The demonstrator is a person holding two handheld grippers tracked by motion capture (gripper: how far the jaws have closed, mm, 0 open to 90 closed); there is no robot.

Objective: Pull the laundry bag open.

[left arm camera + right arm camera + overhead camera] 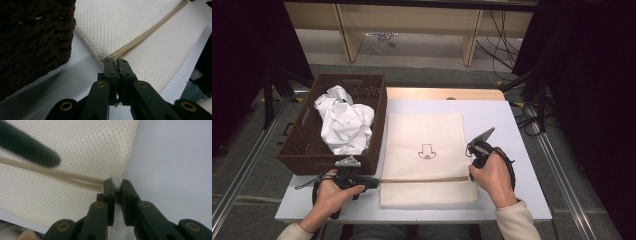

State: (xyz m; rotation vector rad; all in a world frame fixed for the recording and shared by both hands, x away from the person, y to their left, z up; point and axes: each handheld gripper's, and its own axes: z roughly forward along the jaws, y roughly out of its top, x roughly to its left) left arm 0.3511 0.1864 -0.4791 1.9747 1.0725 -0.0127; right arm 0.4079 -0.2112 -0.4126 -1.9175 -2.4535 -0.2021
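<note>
A cream mesh bag (424,130) lies flat on the white table (517,165), with a small black drawing (428,151) in its middle and a tan zipper (427,179) running across near its front edge. My left gripper (376,183) (117,65) is at the zipper's left end (135,43), jaws shut on a small tab there. My right gripper (470,175) (117,185) is shut on the bag's right edge (122,167), just where the zipper (75,178) ends; a bit of mesh bulges between the tips.
A dark wicker basket (307,115) (32,42) stands at the table's left, close to my left gripper, with crumpled white cloth (343,120) in it. A blurred dark bar (27,147) crosses the right gripper view at upper left. Bare table lies right of the bag.
</note>
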